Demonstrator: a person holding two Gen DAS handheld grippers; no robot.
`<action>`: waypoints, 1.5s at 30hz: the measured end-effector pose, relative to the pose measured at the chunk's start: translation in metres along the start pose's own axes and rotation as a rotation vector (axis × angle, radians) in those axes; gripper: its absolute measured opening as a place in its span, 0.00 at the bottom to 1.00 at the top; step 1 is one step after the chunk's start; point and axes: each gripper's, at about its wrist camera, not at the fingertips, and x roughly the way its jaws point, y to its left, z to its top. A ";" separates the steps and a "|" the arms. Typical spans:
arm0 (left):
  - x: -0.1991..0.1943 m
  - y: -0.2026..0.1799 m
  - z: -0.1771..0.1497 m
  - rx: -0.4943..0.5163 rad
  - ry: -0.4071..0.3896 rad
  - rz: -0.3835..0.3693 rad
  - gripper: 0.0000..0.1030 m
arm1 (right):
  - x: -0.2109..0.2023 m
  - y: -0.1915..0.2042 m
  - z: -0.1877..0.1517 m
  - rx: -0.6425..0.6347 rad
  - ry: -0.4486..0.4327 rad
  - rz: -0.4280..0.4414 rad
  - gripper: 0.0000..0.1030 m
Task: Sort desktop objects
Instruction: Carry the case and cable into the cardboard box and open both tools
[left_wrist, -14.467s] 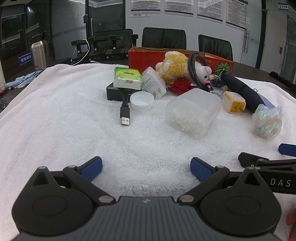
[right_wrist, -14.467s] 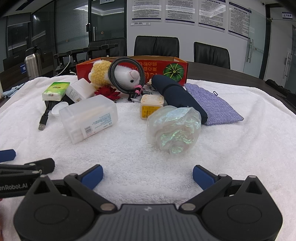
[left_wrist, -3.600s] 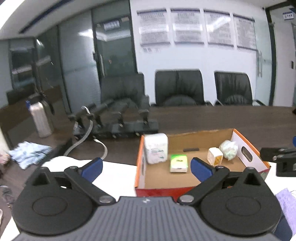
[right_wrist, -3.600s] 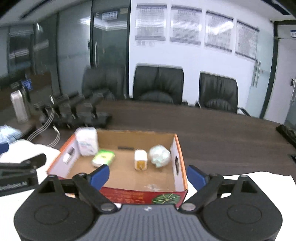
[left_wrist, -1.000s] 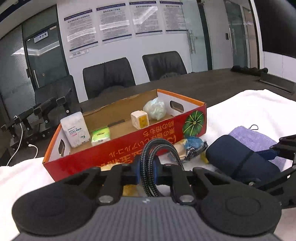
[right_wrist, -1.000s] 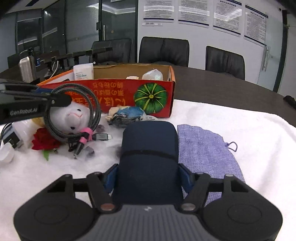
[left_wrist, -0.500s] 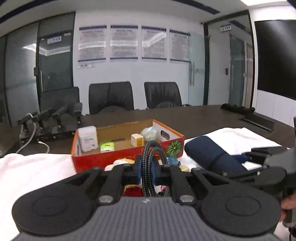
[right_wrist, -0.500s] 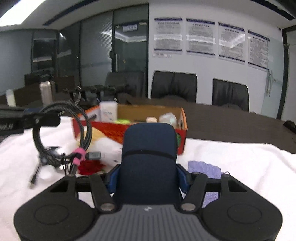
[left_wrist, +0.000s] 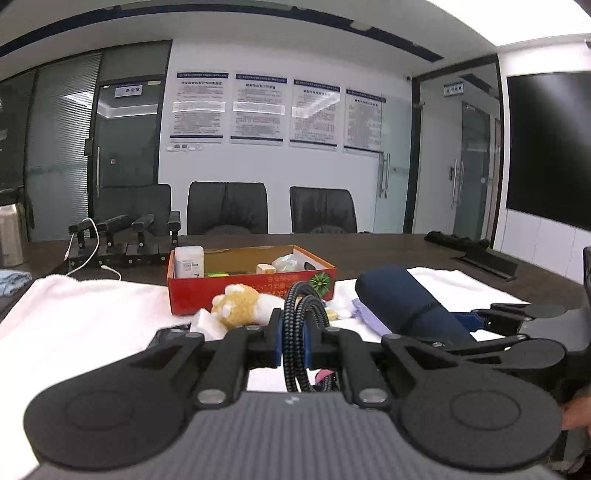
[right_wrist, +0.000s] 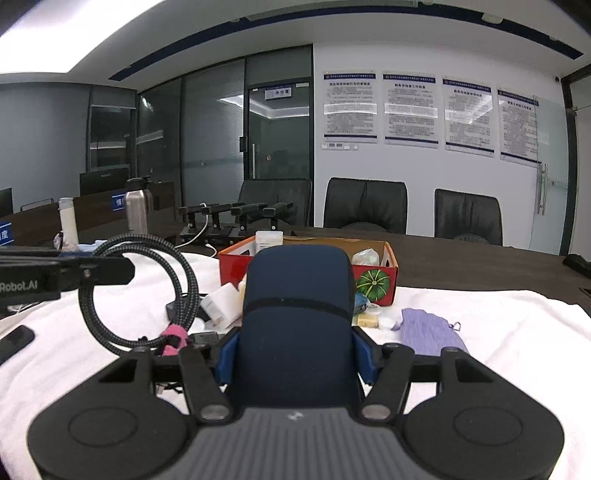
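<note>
My left gripper (left_wrist: 295, 341) is shut on a coiled black braided cable (left_wrist: 300, 317) and holds it above the white towel (left_wrist: 92, 314). In the right wrist view the cable (right_wrist: 184, 291) hangs as a loop with a pink tie from the left gripper (right_wrist: 127, 271). My right gripper (right_wrist: 295, 356) is shut on a navy folded umbrella (right_wrist: 297, 314), which also shows at the right of the left wrist view (left_wrist: 399, 301). Beyond both stands the red cardboard box (left_wrist: 207, 299) (right_wrist: 373, 284), holding a white container (left_wrist: 189, 262), a yellow cube (left_wrist: 266, 268) and a shiny bag (left_wrist: 286, 263).
On the towel in front of the box lie a plush toy (left_wrist: 240, 304), a white adapter (right_wrist: 221, 302) and a purple pouch (right_wrist: 428, 332). A rack of black devices (left_wrist: 125, 236) and a steel flask (right_wrist: 137, 210) stand at the back left. Office chairs (right_wrist: 365, 206) line the dark table's far side.
Both grippers have risen and drawn back from the box, carrying the cable and the umbrella up off the towel. The box now looks smaller and farther away.
</note>
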 end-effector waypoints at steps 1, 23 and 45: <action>-0.009 -0.003 -0.004 -0.002 -0.008 0.001 0.10 | -0.008 0.003 -0.004 -0.002 -0.004 0.001 0.59; 0.033 -0.003 0.046 0.019 -0.052 0.005 0.10 | 0.007 -0.023 0.042 0.035 -0.027 0.017 0.59; 0.331 0.087 0.146 -0.183 0.166 0.027 0.10 | 0.332 -0.107 0.190 0.072 0.358 -0.028 0.59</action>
